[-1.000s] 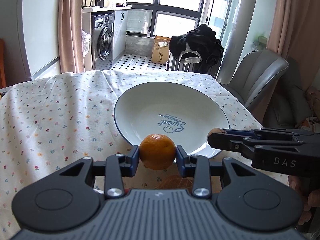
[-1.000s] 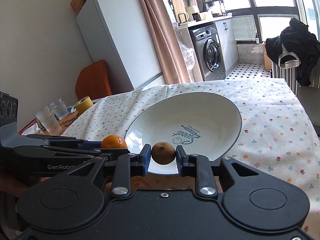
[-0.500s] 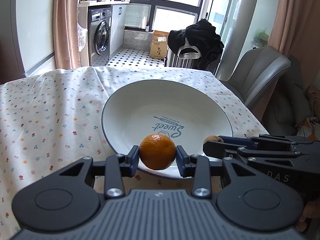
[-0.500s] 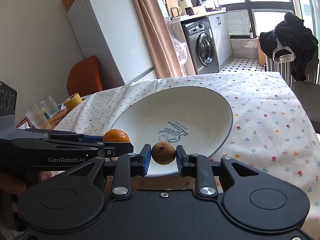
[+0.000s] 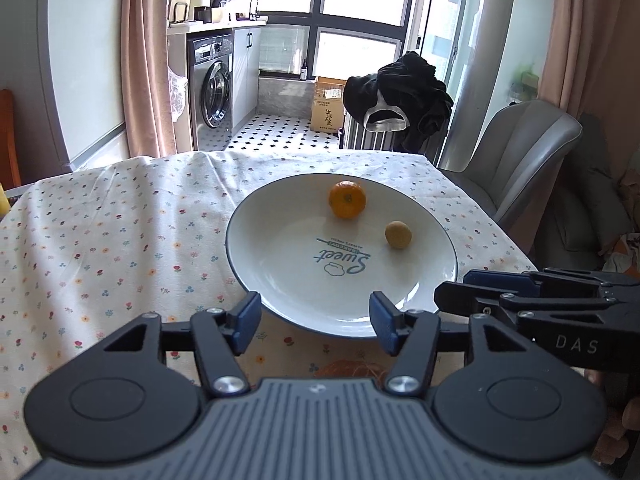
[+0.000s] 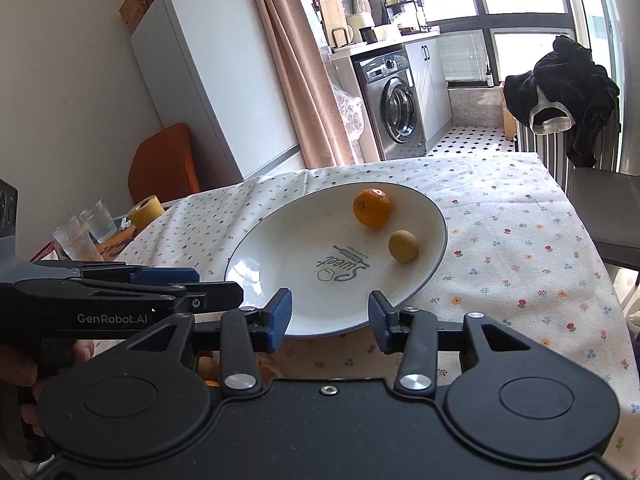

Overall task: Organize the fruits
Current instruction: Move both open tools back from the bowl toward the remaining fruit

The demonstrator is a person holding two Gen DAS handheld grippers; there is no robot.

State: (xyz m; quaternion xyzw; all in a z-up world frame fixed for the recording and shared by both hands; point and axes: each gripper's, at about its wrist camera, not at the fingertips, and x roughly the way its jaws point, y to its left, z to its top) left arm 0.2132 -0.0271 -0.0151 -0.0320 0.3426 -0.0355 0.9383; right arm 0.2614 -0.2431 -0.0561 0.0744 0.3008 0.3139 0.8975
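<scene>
my left gripper [image 5: 316, 322], jaws spread and empty, at the near rim of the white plate [image 5: 280, 280] holding the orange [image 5: 347, 199] and, right of it, the small brown fruit [image 5: 398, 234]; my right gripper [image 6: 330, 318], likewise spread, empty.

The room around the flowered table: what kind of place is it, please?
Probably a home dining area beside a small laundry kitchen: a silver front-loading washing machine under a counter, a tall white refrigerator, and a grey padded chair at the table.
</scene>
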